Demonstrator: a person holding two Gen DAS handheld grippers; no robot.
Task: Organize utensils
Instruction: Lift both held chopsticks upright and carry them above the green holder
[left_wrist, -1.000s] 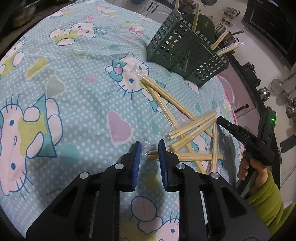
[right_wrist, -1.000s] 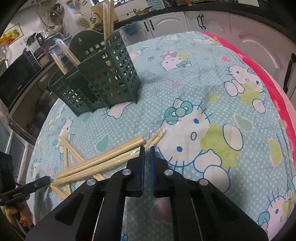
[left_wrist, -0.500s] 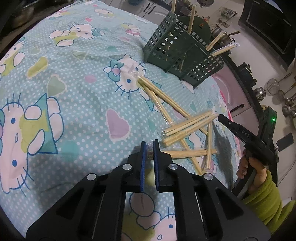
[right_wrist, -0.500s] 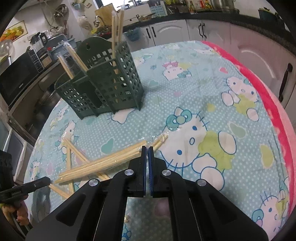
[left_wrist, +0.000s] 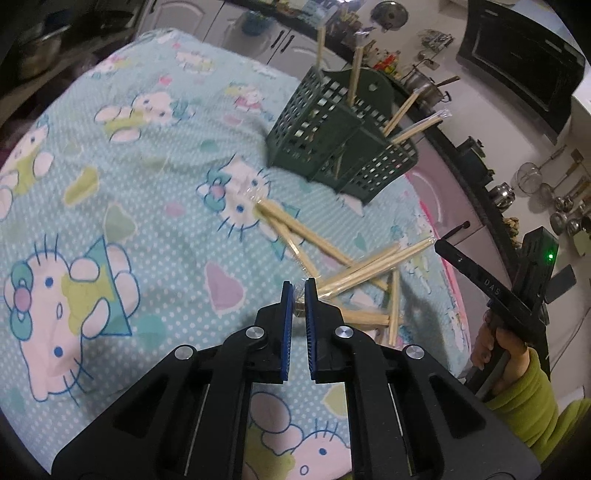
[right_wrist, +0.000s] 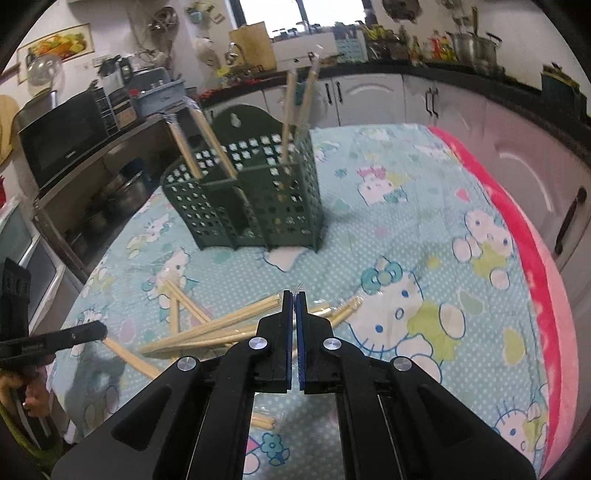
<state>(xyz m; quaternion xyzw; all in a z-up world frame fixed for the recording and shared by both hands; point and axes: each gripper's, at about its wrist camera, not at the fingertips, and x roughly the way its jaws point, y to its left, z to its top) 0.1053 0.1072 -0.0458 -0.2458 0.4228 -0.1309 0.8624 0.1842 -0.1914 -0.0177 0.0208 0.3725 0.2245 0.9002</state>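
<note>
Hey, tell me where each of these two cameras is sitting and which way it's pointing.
Left wrist: rides the left tongs, looking down across the cartoon tablecloth at wrapped chopsticks and the green basket; a green sleeve and the right tongs show at right.
Right wrist: rides the right tongs, facing the basket and kitchen cabinets; the left tongs show at left.
Shared: the basket, the chopstick pile, the tablecloth.

A home kitchen: white cabinets (right_wrist: 373, 99) under a dark counter; pots (right_wrist: 471, 44) and a microwave (right_wrist: 61, 136) along it; ladles and strainers (left_wrist: 554, 184) hang on the wall.
</note>
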